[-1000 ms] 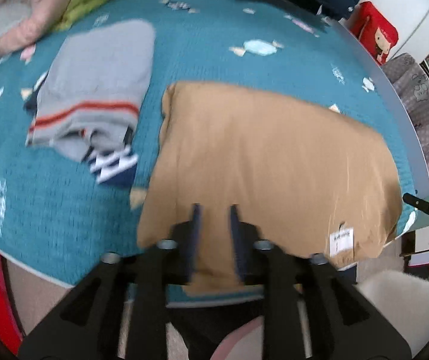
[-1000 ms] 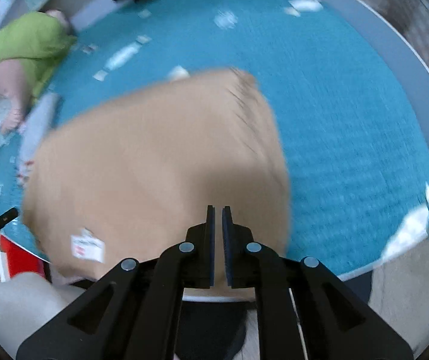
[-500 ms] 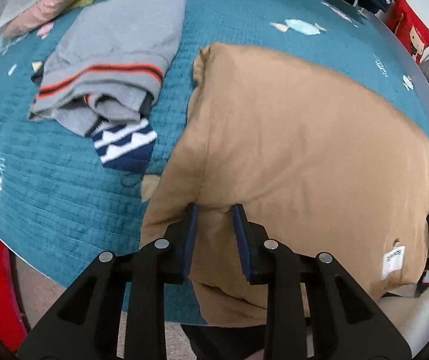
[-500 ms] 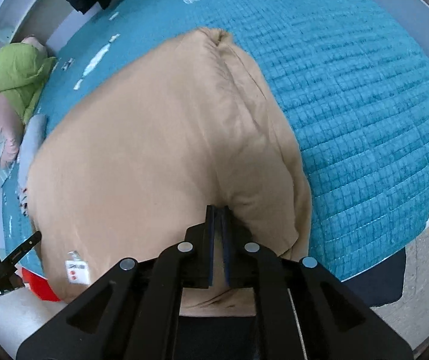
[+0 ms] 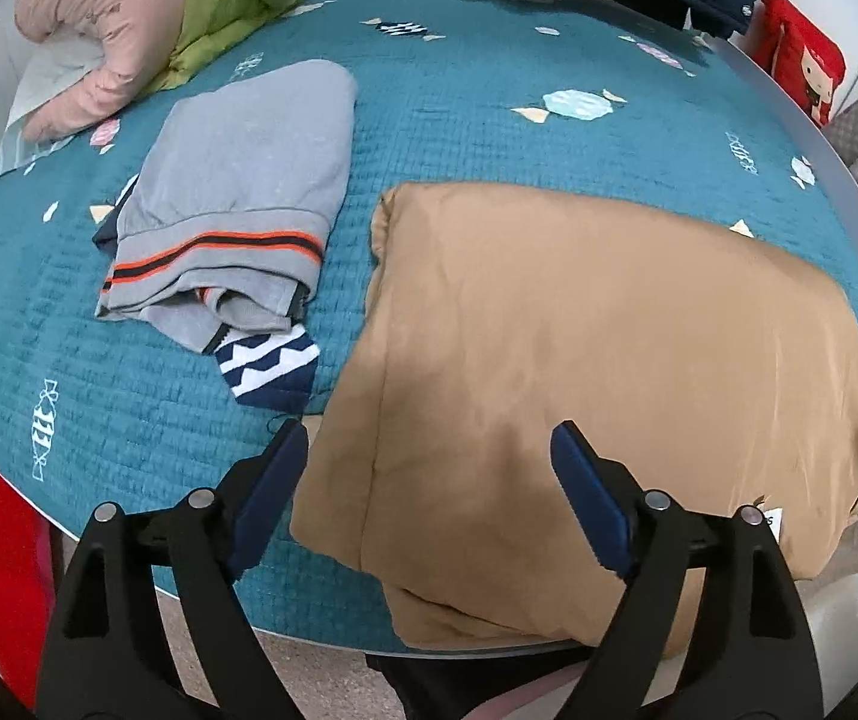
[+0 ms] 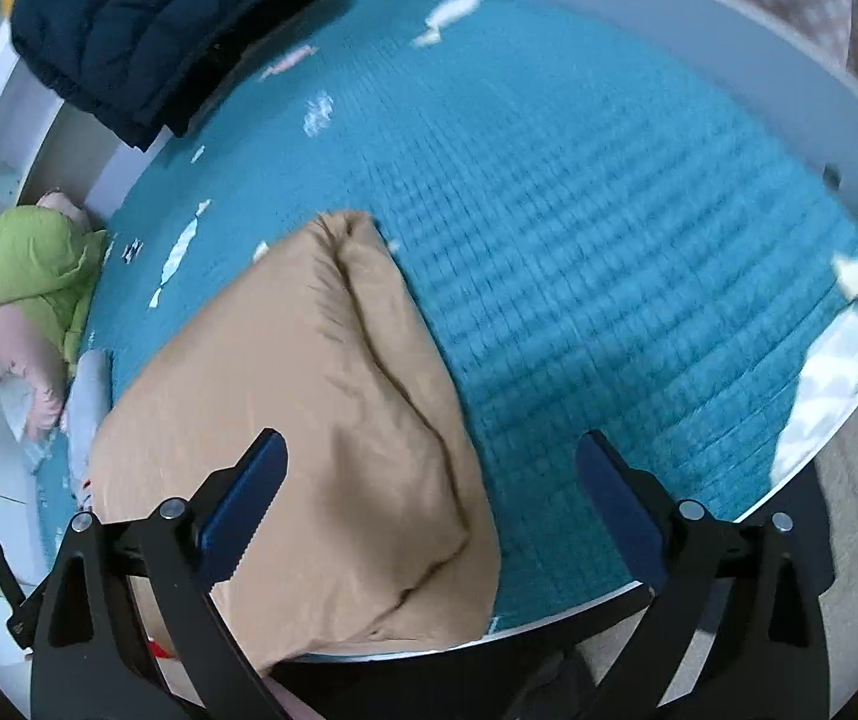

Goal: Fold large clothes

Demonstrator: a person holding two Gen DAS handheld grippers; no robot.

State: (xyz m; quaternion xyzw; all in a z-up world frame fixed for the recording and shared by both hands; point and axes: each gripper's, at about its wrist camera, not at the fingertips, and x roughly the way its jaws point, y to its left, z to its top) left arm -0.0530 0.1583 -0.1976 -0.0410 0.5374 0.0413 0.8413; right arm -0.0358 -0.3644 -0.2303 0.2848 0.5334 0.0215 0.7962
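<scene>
A folded tan garment [image 5: 597, 360] lies on the teal bedspread [image 5: 459, 120] at the near edge, with a white label near its right corner. My left gripper [image 5: 429, 450] is open and empty, its jaws spread wide above the garment's near left part. In the right wrist view the same tan garment [image 6: 321, 420] lies at the lower left. My right gripper [image 6: 429, 468] is open and empty above the garment's right edge.
A folded grey sweater with orange stripes [image 5: 237, 204] lies left of the tan garment, over a navy patterned piece [image 5: 267, 366]. A green and pink bundle [image 5: 129, 18] and dark jackets [image 6: 147, 18] sit at the far side. The bed edge [image 5: 309, 642] runs close below.
Both grippers have opened wide and let go of the tan garment, which now rests on the bed. Both have pulled back slightly.
</scene>
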